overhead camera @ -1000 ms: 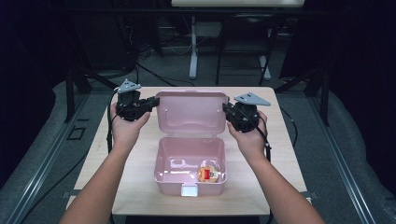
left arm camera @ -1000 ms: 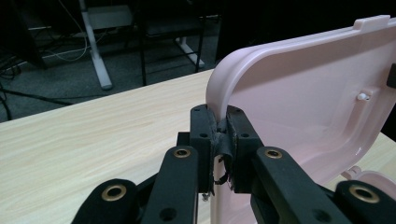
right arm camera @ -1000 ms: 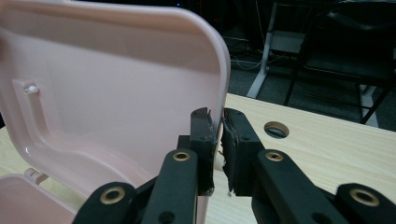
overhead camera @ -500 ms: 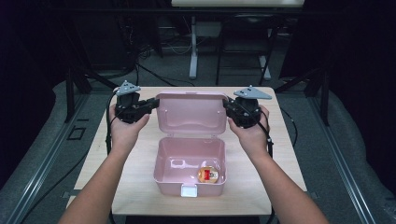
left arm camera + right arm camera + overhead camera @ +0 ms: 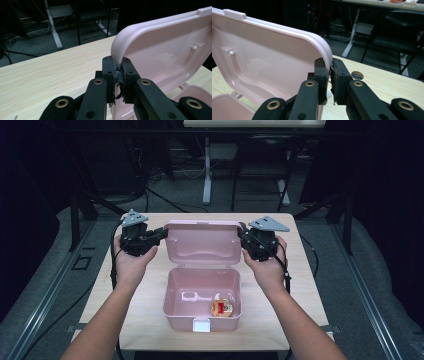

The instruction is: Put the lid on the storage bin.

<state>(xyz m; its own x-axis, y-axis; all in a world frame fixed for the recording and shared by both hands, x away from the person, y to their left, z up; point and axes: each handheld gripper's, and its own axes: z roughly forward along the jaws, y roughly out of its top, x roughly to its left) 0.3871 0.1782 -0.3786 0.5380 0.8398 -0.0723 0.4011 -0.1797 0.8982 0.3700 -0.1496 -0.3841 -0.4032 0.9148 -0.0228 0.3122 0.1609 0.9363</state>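
Left gripper (image 5: 119, 76) and right gripper (image 5: 329, 78) jaws clamped on pink lid (image 5: 202, 242) edges, small jar (image 5: 222, 308) label unreadable — box (image 5: 200, 292) open.

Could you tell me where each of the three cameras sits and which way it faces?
High view: above the person's side, looking forward and down on the table; forearms, both hands, left gripper, right gripper.
Left gripper view: rides the left gripper, looking along its jaws, shut on the lid edge.
Right gripper view: rides the right gripper, jaws shut on the lid's other edge.
Shared: all three show the pink lid, raised over the box.
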